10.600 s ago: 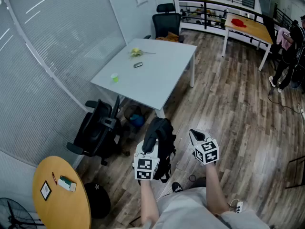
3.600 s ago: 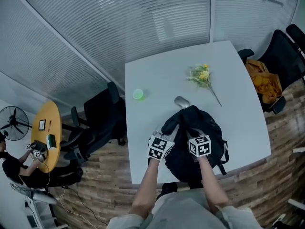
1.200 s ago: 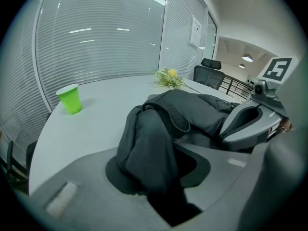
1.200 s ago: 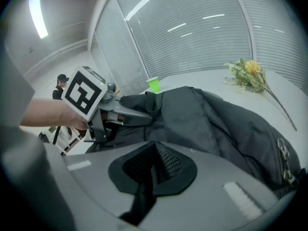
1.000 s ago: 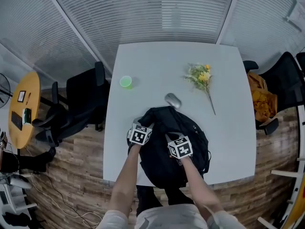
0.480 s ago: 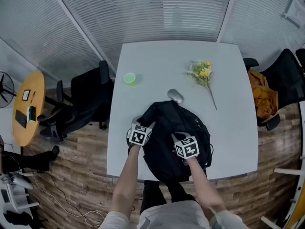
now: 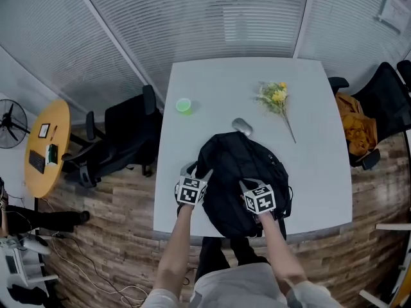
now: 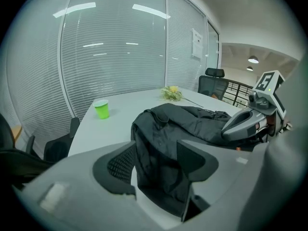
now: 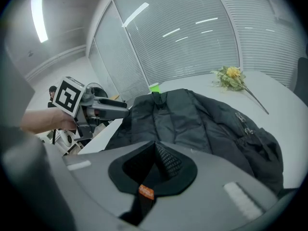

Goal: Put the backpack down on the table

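Note:
The black backpack (image 7: pixel 236 172) lies flat on the white table (image 7: pixel 218 82), near its front edge. My left gripper (image 7: pixel 191 172) hovers just off the pack's left side. In the left gripper view its jaws (image 8: pixel 156 150) stand wide open, and the backpack (image 8: pixel 192 121) shows beyond the gap, untouched. My right gripper (image 7: pixel 252 186) is over the pack's near right part. In the right gripper view its pads (image 9: pixel 155 150) meet on a thin black strap with an orange tag (image 9: pixel 146 192), and the backpack (image 9: pixel 192 119) spreads out ahead. Where the strap leads is hidden.
Farther back on the table are a green cup (image 7: pixel 184 106), a grey mouse (image 7: pixel 242 126) and a bunch of yellow flowers (image 7: pixel 276 98). A black chair (image 7: pixel 125 130) stands left of the table, and another chair (image 7: pixel 363 124) at the right holds something orange. A round yellow table (image 7: pixel 45 149) is at the far left.
The left gripper has let go of the backpack's left edge and drawn back and up with its jaws open. The right gripper has also come back toward the near edge. The backpack lies still.

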A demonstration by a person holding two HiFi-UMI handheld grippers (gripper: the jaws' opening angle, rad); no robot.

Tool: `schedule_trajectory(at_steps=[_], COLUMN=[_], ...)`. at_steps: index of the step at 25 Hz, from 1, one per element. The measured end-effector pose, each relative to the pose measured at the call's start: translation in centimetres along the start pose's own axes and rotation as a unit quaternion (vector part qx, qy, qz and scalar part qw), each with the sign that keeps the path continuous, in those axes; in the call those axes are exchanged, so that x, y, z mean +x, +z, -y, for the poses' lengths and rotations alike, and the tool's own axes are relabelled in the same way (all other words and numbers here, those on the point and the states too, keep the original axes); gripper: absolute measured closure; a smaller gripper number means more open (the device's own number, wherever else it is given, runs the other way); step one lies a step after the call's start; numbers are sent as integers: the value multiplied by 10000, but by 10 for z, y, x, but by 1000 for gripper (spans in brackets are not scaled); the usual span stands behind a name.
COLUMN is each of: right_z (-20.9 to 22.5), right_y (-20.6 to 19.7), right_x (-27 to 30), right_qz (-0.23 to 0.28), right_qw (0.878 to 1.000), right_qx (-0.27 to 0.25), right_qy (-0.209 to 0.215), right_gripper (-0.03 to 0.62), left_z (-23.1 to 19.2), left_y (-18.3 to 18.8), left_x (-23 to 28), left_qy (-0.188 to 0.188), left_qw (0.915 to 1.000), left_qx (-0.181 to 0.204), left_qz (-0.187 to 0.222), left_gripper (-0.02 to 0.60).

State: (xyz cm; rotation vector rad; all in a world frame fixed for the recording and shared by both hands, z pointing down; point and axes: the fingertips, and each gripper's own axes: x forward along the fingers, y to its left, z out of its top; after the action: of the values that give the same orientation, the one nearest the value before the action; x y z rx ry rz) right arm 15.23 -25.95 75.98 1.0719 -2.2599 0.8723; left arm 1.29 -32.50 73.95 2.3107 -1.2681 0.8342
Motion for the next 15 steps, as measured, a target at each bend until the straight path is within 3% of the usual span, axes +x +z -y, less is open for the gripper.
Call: schedule_trajectory(at_steps=[7, 15], right_z=[-23, -26], right_y=[7, 15], right_x=[-14, -48], right_qz=[189, 520], right_qw=[9998, 9984], right_qx=[-65, -25], right_qy=[40, -227], right_gripper=[594, 594], left_z=[41, 66], left_y=[1, 27], left_x=[-26, -53], left_qy=[-222, -362], left_qw=[9994, 9944], left_qx=[-54, -344], left_qz=[269, 930], left_gripper=[310, 310])
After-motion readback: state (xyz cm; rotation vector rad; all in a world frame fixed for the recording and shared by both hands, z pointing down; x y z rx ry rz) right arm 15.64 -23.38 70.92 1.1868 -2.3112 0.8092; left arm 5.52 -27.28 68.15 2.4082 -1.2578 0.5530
